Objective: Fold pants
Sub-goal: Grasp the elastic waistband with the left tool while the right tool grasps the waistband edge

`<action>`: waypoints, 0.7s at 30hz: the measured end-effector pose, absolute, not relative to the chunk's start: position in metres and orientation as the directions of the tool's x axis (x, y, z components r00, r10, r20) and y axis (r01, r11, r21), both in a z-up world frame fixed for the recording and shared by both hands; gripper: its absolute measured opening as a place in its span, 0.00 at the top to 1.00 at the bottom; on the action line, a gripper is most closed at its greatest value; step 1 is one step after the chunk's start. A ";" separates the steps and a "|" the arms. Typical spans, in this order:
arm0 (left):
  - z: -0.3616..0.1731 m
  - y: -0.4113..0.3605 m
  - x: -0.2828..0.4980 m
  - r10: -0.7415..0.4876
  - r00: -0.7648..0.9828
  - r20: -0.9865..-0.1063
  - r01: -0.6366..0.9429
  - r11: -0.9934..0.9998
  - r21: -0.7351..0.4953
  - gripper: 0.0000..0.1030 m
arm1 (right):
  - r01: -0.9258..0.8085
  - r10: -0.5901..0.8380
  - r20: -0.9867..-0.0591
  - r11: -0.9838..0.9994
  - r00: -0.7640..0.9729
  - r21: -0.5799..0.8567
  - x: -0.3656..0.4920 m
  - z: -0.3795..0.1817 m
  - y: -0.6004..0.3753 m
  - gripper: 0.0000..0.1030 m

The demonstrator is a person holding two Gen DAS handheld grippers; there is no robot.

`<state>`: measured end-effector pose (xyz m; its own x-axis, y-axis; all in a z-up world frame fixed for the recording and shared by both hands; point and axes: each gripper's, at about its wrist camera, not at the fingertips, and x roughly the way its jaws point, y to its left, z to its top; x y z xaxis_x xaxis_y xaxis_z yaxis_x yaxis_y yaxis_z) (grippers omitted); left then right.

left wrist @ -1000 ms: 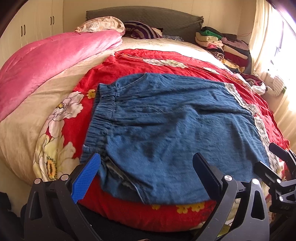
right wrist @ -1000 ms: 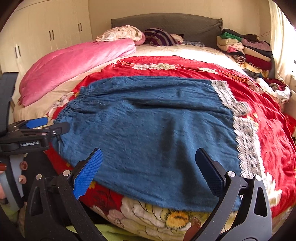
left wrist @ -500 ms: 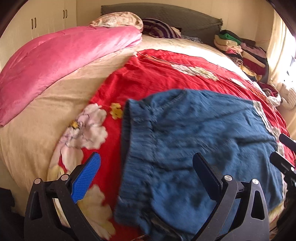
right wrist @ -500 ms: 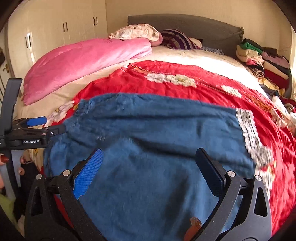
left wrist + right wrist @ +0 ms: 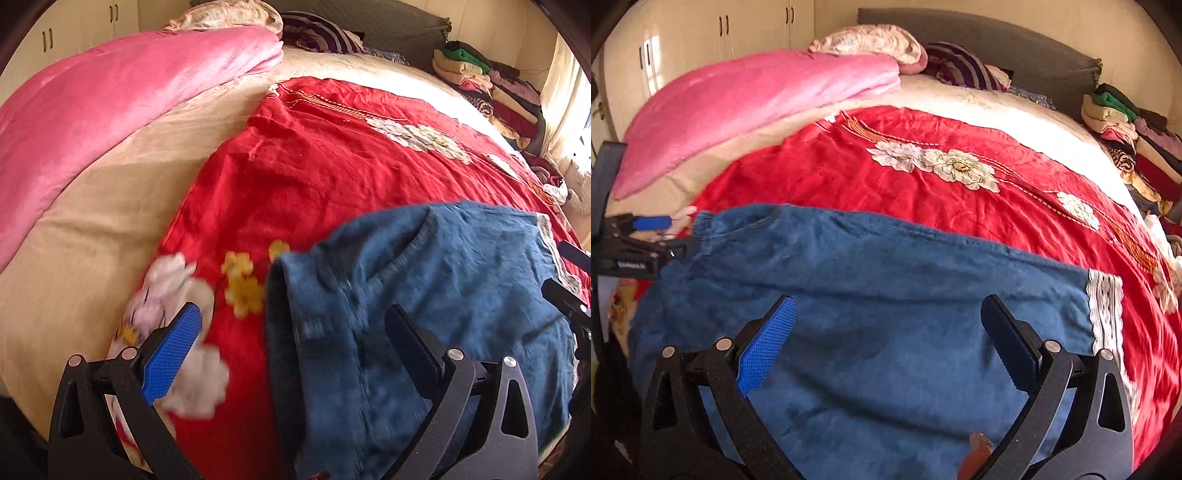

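Blue pants (image 5: 886,314) lie flat along the bed's near edge on a red blanket (image 5: 923,184). Both the left gripper (image 5: 291,332) and right gripper (image 5: 886,321) hover wide open, empty, above them. The blurred waistband possibly overhangs.

- Your bed (image 5: 960,107) carries a cream cover with a red flowered blanket (image 5: 923,192) spread over it, ahead of both hand-held grippers.
- Blue pants (image 5: 886,295) lie flat on the blanket, directly under your right hand-held gripper (image 5: 886,332).
- A pink quilt (image 5: 110,110) lies far left; stacked folded clothes (image 5: 1126,129) sit far right.
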<state>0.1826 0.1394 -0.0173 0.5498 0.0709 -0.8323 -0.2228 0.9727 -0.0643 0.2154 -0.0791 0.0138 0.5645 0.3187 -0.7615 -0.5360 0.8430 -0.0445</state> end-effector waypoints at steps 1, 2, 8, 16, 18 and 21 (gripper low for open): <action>-0.020 0.141 0.188 0.066 0.545 -0.836 -0.219 0.974 -0.066 0.04 | -0.540 0.314 -0.766 0.840 0.561 -0.051 0.221 0.012 -0.077 0.08; -0.023 0.143 0.194 0.062 0.540 -0.839 -0.215 0.974 -0.066 0.04 | -0.549 0.307 -0.772 0.833 0.556 -0.064 0.227 0.009 -0.073 0.08; -0.035 0.148 0.216 0.046 0.539 -0.841 -0.189 0.980 -0.068 0.04 | -0.591 0.305 -0.792 0.802 0.529 -0.086 0.258 0.002 -0.058 0.08; -0.036 0.146 0.223 -0.038 0.581 -0.813 -0.125 0.983 -0.136 0.56 | -0.669 0.323 -0.815 0.736 0.481 -0.103 0.285 -0.009 -0.034 0.08; -0.033 0.142 0.219 -0.025 0.597 -0.802 -0.117 0.986 -0.118 0.61 | -0.689 0.316 -0.819 0.713 0.478 -0.127 0.289 -0.015 -0.027 0.08; -0.023 0.141 0.208 -0.030 0.642 -0.766 -0.104 0.987 -0.126 0.64 | -0.721 0.302 -0.820 0.669 0.486 -0.181 0.291 -0.021 -0.018 0.08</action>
